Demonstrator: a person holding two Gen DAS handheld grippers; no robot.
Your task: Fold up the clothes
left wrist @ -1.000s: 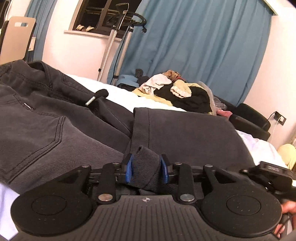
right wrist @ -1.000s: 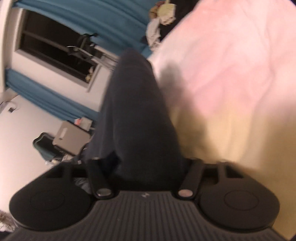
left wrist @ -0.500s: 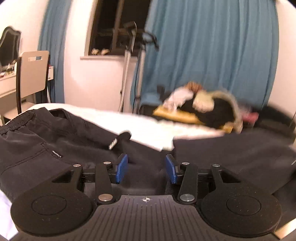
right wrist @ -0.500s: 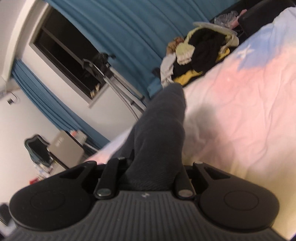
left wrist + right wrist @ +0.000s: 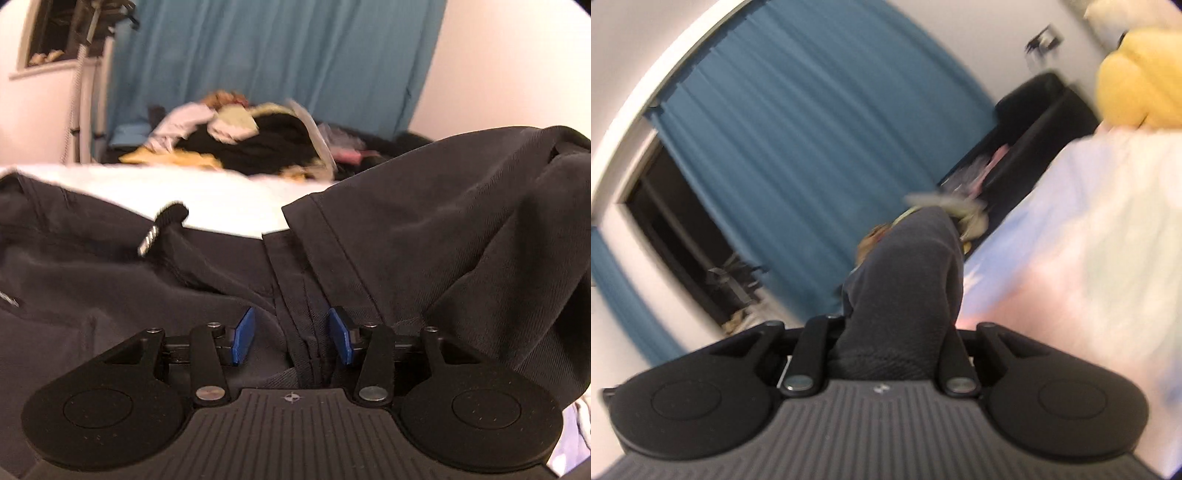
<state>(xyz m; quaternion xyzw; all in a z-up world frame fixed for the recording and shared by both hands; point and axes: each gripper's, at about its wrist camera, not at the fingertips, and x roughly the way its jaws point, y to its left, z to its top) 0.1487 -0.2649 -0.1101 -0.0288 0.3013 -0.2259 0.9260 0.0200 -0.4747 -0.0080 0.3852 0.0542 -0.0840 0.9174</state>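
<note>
Teal curtains [image 5: 266, 55] back the white bed [image 5: 221, 199] where my dark grey trousers [image 5: 92, 280] lie. A second ago my left gripper [image 5: 291, 336] pinched their fabric; now it gapes, empty. My right gripper [image 5: 886, 339], risen, clamps a trouser fold.

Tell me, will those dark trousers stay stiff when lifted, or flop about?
Probably floppy: the dark trousers sag in soft folds where a leg is raised. Likely fairly heavy cloth, since the right gripper holds a thick bunch. The twill looks unlikely to slip.
</note>
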